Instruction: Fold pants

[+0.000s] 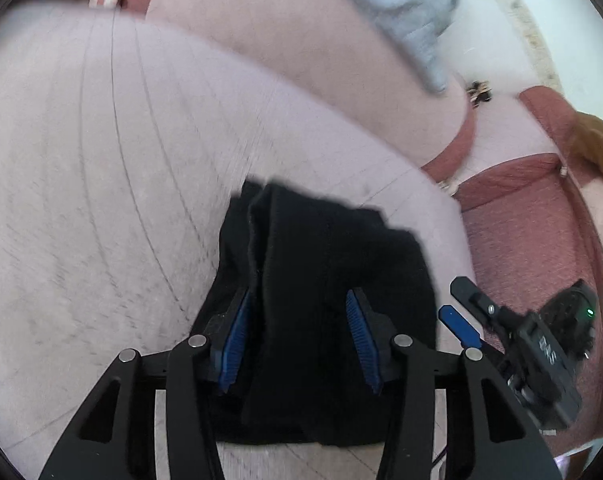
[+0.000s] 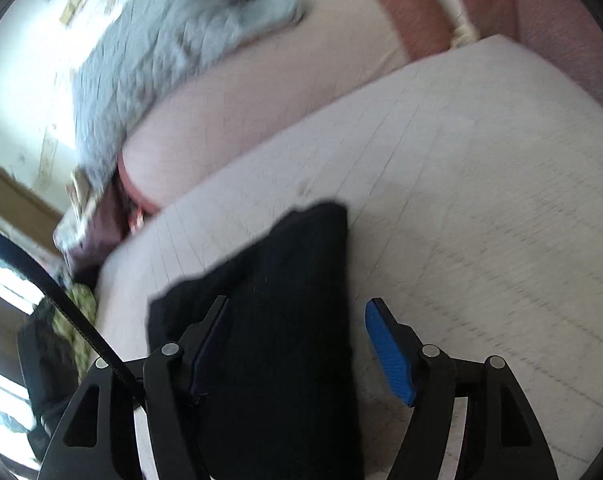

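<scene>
The black pants (image 1: 321,304) lie bunched into a small bundle on the pale mattress (image 1: 101,200). The left tool (image 1: 297,336) straddles them with its jaws spread wide, gripping nothing. The right tool (image 2: 301,344) is likewise wide, over the bundle's edge. I'd press the layers flat and square the edges before releasing. No containers in sight.

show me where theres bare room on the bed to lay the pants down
Bare quilt lies left of the black pants, and more beyond them up to the pink cushion. It is crowded by the grey blanket and by the right gripper.
</scene>
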Demonstrator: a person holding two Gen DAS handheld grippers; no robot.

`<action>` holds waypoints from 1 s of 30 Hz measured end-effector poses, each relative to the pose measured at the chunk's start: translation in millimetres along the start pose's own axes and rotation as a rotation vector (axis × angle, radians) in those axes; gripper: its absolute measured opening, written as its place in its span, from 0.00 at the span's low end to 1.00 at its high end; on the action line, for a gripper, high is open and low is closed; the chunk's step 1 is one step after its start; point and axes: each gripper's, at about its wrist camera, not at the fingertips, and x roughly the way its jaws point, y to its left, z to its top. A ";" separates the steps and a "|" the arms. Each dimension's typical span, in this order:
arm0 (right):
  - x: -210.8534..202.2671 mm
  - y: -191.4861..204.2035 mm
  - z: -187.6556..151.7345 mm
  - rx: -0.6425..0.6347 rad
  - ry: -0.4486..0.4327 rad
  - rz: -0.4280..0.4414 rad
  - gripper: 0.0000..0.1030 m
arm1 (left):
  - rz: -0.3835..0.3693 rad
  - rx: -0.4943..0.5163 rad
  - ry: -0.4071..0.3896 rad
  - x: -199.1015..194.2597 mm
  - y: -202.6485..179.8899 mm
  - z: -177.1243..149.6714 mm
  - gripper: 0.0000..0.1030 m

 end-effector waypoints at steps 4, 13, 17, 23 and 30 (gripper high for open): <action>-22.2 -19.4 3.9 0.135 -0.043 0.152 0.72 | -0.063 0.053 -0.070 -24.3 -29.7 17.3 0.49; -9.4 -38.1 0.8 0.305 0.017 0.264 0.73 | 0.050 -0.038 0.094 69.5 -2.5 45.9 0.50; -12.2 -33.9 4.3 0.259 0.013 0.262 0.73 | 0.046 -0.013 0.083 68.7 -5.3 45.5 0.51; -17.7 -24.7 -2.4 0.208 -0.010 0.255 0.73 | 0.002 -0.011 0.065 15.7 -1.8 36.6 0.51; -57.7 32.4 -35.2 -0.112 -0.116 0.011 0.73 | 0.229 0.246 -0.186 -89.5 -17.9 -34.7 0.57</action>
